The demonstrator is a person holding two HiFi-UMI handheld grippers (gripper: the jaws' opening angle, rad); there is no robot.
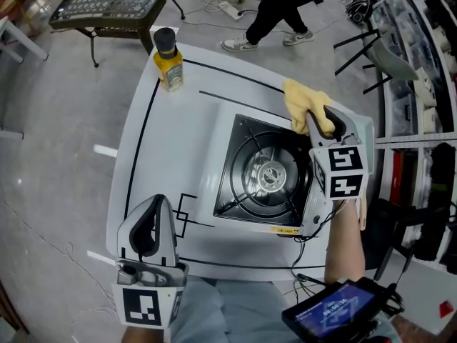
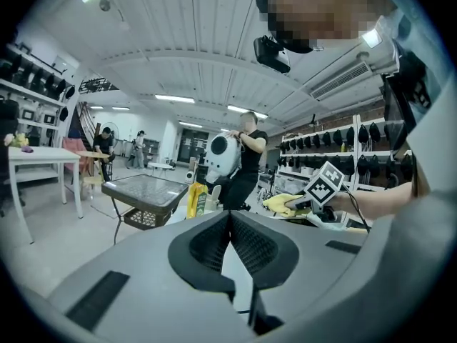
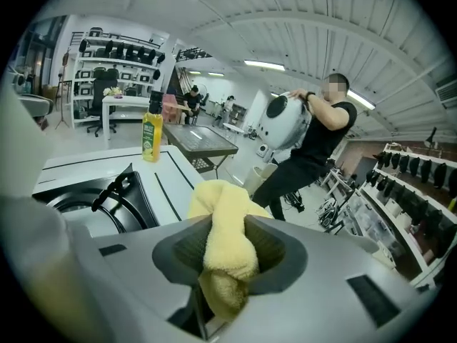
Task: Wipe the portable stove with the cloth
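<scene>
right gripper (image 3: pixel 226 243): fingers clamped on fluffy yellow cloth (image 1: pixel 303 101) by corner of square black-topped metal portable stove (image 1: pixel 241 140) | left gripper (image 2: pixel 230 226): fingers pressed together, empty

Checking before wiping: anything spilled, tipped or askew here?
Nothing stands out: the stove sits flat, the bottle stands upright, no spill shows, the cloth is clamped in the right gripper.

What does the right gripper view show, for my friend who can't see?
The right gripper clamps a fluffy yellow cloth in its grey jaws. Behind it, a white table holds a black portable stove at left and a yellow bottle farther back.
</scene>
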